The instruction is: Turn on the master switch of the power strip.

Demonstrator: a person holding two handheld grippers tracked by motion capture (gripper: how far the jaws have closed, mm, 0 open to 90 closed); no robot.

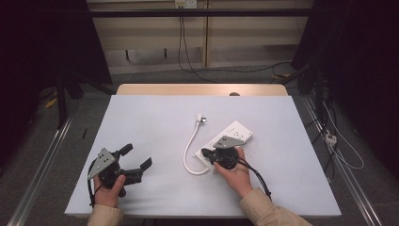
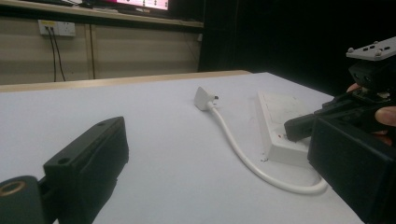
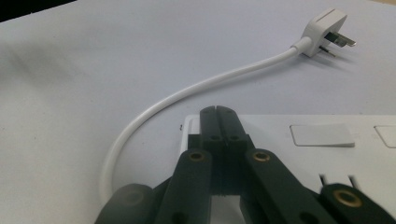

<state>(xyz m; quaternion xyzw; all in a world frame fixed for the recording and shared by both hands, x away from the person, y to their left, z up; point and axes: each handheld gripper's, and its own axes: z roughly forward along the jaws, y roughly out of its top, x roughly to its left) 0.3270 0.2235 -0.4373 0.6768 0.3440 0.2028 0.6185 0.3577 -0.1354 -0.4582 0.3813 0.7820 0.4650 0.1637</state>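
We have the right claw [image 1: 205, 152] closed, jaws pressed together with nothing between, tips resting over the near end of the white power strip [image 1: 234, 133]. Strip lies flat on the counter [image 1: 155, 127], right of centre; its white cable [image 1: 190, 147] loops left and ends at the plug [image 1: 201, 118] beyond. Left claw [image 1: 137, 157] open, empty, well apart on the left.

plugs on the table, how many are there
1: the white plug lies on the table beyond the power strip, at the far end of its curved cable.
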